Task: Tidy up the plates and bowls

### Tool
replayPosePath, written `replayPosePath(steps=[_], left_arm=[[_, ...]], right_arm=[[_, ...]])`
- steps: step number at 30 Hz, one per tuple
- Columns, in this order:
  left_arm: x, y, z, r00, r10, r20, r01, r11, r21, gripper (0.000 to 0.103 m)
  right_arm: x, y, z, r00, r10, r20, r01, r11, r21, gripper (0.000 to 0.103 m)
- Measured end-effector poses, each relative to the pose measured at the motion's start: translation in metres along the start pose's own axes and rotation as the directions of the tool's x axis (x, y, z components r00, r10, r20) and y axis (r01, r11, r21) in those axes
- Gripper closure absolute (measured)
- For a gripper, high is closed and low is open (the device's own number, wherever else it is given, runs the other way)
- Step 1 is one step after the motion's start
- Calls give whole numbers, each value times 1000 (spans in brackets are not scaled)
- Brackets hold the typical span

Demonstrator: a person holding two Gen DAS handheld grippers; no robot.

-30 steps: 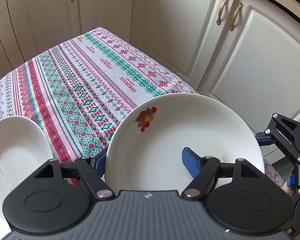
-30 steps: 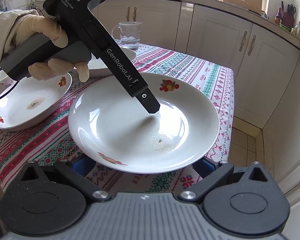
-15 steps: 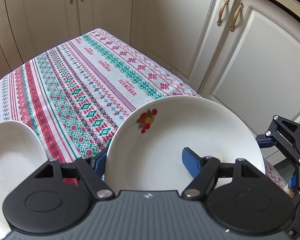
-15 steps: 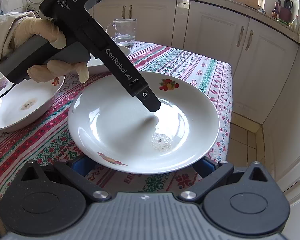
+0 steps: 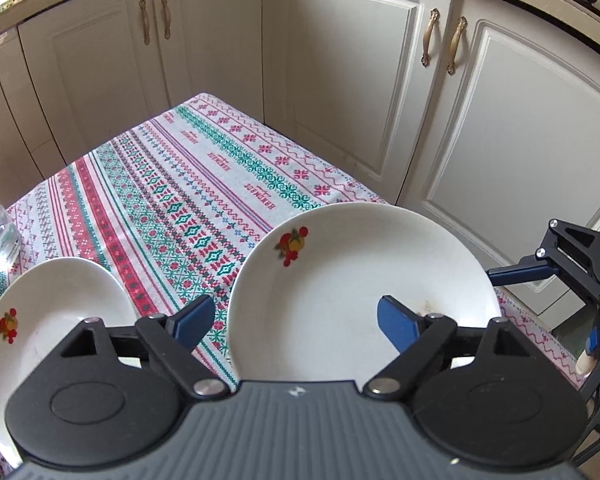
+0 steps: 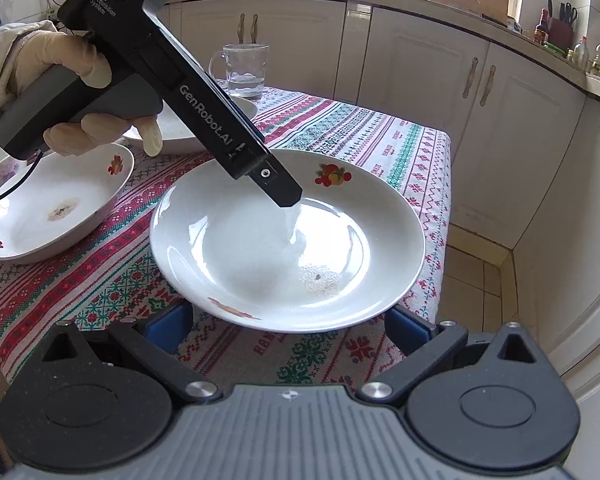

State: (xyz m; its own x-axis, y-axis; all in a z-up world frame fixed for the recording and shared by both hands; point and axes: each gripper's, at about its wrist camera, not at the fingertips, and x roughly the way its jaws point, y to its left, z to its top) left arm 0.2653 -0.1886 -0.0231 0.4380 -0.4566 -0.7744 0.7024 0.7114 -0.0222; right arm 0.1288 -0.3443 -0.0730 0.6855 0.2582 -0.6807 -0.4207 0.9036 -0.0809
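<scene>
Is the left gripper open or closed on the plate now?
Open. The left gripper has just opened its jaws; its left finger stands clear of the plate rim.

Bright window daylight, plate glare, fisheye-warped edges.

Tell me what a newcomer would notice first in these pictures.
The big white plate with fruit prints sits near the table's corner, on a red and green patterned cloth. The left tongs straddle its rim, open, their jaws having just spread off it. A gloved hand holds that tool over the plate, and a glass mug stands behind.
</scene>
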Motion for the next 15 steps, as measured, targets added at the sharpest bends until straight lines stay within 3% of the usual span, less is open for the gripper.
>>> replayPosePath(steps=[8,15], left_arm=[[-62,-14,-24,993,51,111,-52,999,5,13],[-110,-20,-67,970,128,207,-123,992,-36,7]], right_arm=[[-38,22,3,998,-15,65,14,1000,16,0],[-62,57,7,992,-18,122,16,1000,18,0]])
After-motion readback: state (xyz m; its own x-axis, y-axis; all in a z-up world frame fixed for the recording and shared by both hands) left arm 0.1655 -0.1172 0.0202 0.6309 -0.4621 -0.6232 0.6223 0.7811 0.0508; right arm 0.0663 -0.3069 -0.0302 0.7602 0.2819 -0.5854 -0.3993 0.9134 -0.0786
